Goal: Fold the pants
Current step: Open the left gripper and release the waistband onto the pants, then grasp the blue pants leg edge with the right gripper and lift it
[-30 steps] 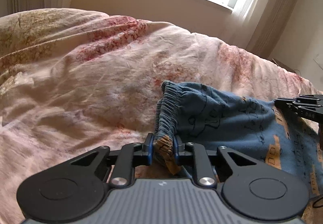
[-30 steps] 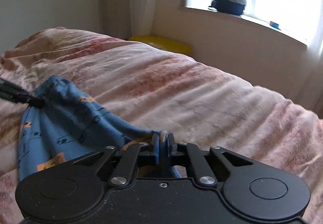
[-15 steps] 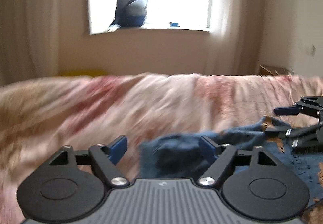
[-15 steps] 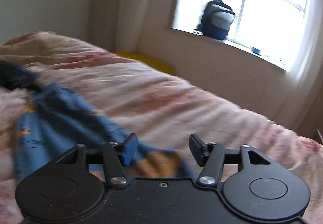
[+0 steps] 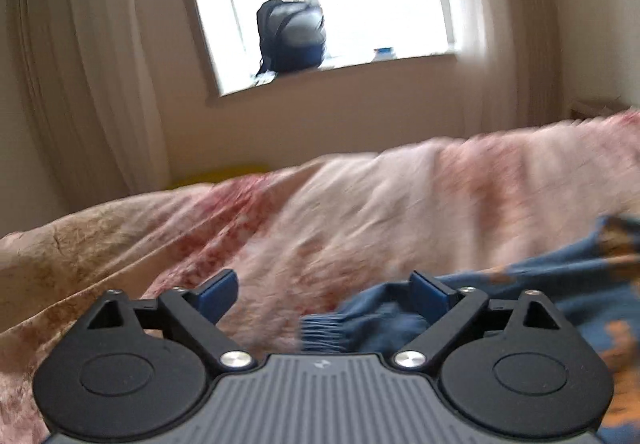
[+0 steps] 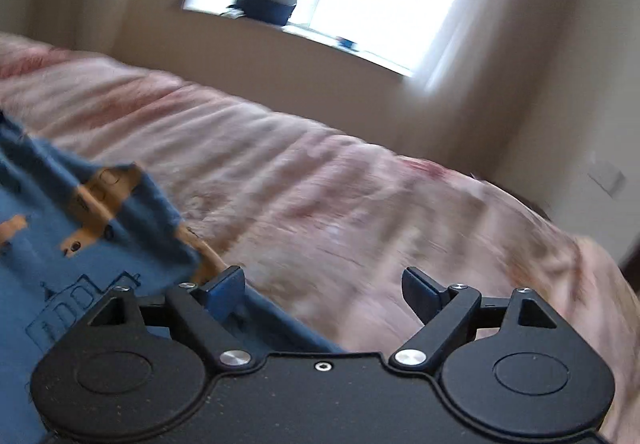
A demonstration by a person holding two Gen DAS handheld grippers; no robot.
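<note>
Blue pads of my left gripper [image 5: 324, 294] have just been opening and now stand wide, gripping nothing; the pants [image 5: 520, 304] lie low by its right finger, waistband between the fingers. My right gripper [image 6: 324, 290] has opened too, with the pants [image 6: 60, 228] at its left finger. Beyond both, the pink bedspread [image 6: 320, 183] lies free. A backpack [image 5: 292, 35] sits on the windowsill.
</note>
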